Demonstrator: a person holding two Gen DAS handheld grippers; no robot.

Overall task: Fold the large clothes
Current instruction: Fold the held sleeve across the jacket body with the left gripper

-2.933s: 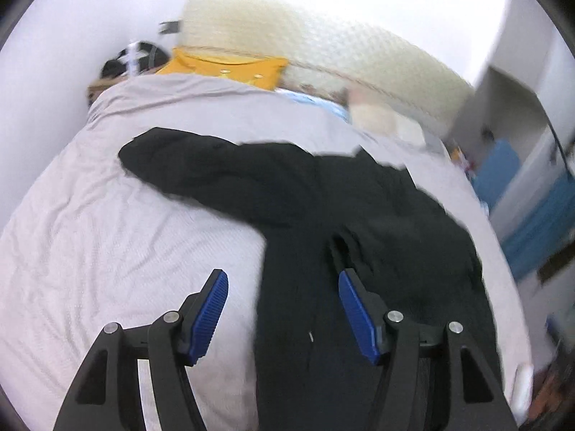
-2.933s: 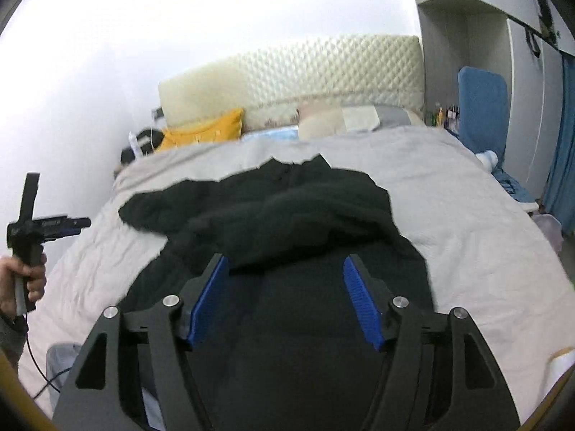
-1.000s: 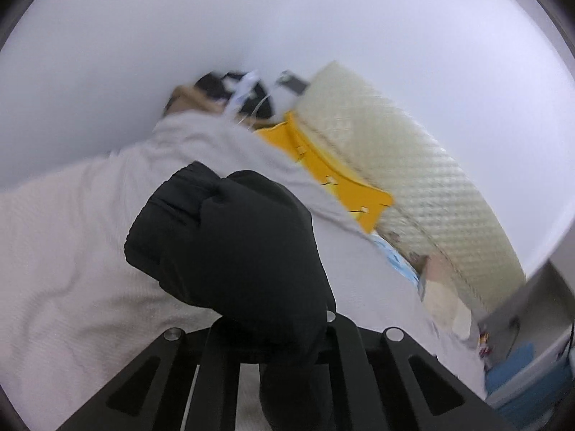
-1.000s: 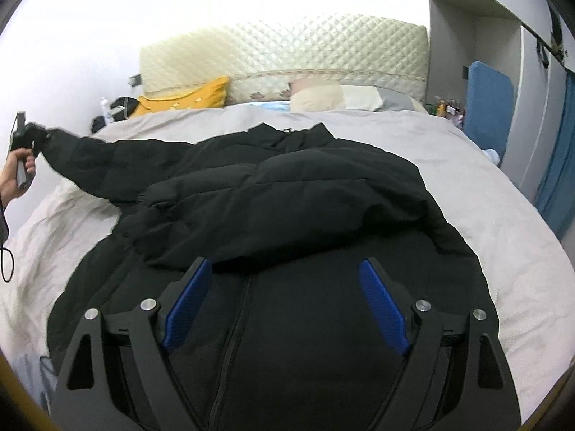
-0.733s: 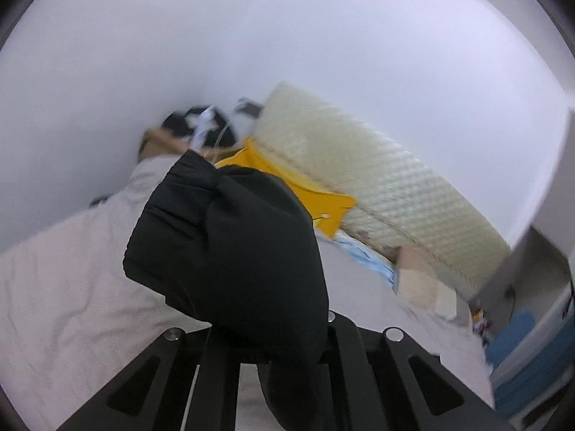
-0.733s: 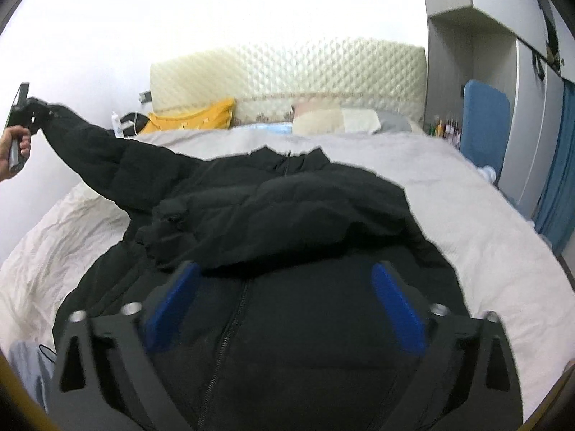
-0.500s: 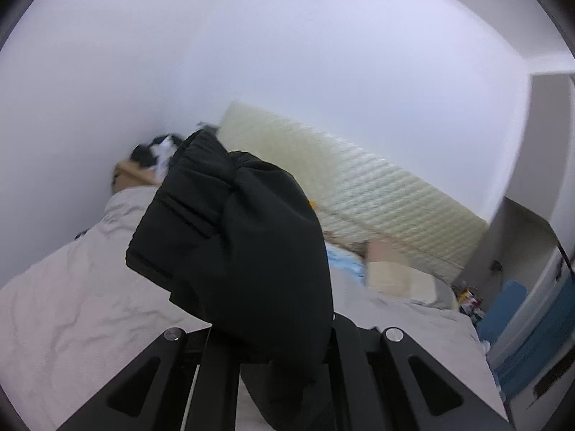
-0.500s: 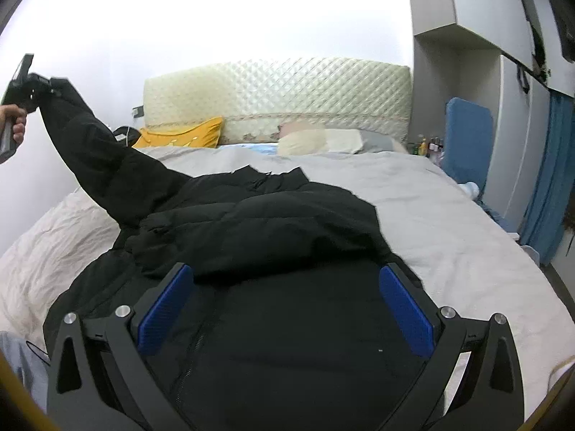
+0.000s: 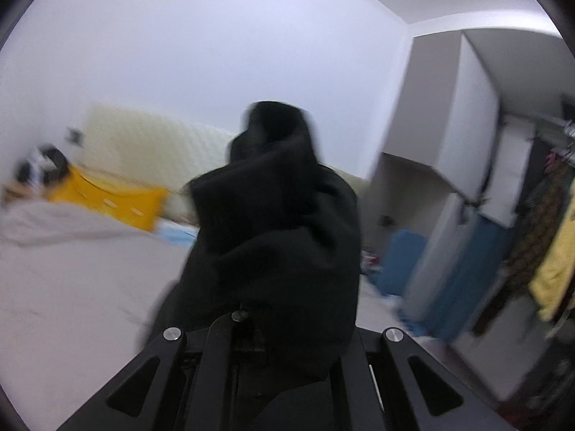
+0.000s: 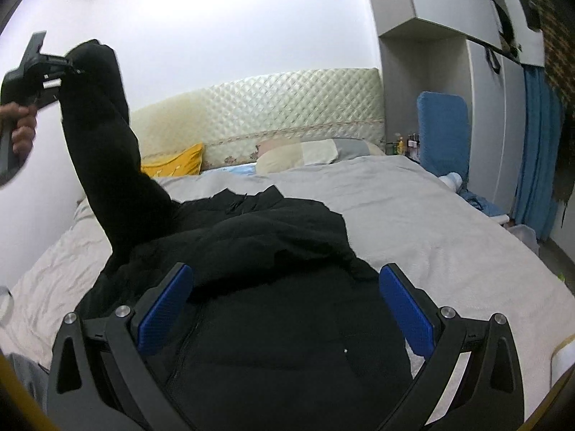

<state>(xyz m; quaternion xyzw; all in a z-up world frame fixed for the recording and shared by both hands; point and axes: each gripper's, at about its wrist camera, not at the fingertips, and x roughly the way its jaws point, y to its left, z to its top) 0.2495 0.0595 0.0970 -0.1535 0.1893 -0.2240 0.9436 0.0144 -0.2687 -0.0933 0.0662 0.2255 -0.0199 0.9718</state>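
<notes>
A black padded jacket (image 10: 273, 287) lies spread on the bed (image 10: 449, 237), zip side up, its right sleeve folded across the chest. Its left sleeve (image 10: 104, 143) is raised high off the bed at the upper left, where my left gripper (image 10: 59, 68) is shut on the cuff, a hand around the handle. In the left wrist view the sleeve cuff (image 9: 273, 222) bunches over my left gripper (image 9: 251, 327) and hides the fingertips. My right gripper (image 10: 285, 305) hovers over the jacket's lower front, wide open, blue pads (image 10: 165, 301) apart with nothing between them.
A quilted cream headboard (image 10: 287, 107) backs the bed, with a yellow pillow (image 10: 172, 165) and a pale pillow (image 10: 316, 152) below it. A blue chair (image 10: 444, 133), grey wardrobe (image 10: 449, 54) and blue curtain (image 10: 535, 165) stand to the right. The left wall is close.
My left gripper has lifted the sleeve from bed level up high and swung it rightward. My right gripper's jaws have widened and it has risen slightly over the jacket.
</notes>
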